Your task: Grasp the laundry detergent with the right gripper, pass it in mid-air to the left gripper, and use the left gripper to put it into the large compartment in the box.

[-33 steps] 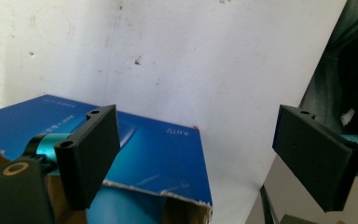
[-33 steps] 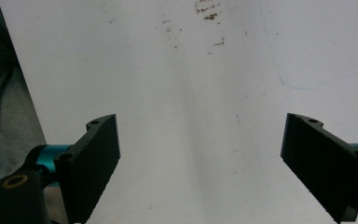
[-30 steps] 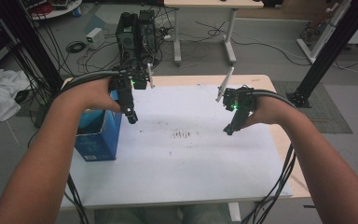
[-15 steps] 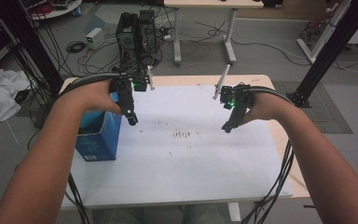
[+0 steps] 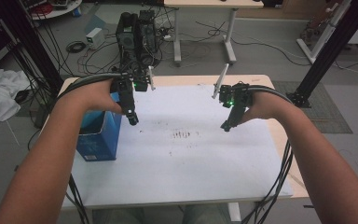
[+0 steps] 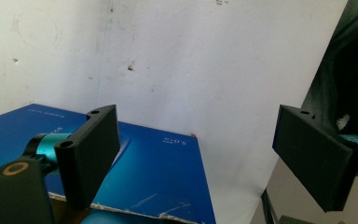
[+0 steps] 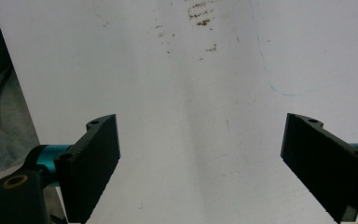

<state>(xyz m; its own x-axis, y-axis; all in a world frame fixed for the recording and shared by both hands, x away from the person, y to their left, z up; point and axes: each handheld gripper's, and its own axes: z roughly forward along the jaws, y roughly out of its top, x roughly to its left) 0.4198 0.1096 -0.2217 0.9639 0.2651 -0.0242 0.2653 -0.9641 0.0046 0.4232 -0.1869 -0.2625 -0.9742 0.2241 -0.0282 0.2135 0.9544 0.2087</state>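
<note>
Left gripper (image 5: 131, 116): your jaws stand wide apart, nothing between them — hovering just beside the blue cardboard box (image 5: 95, 135).
Right gripper (image 5: 227, 123): jaws spread wide, nothing held — above the white tabletop (image 5: 182, 172).
Box: at the tabletop's left edge, top open.
</note>
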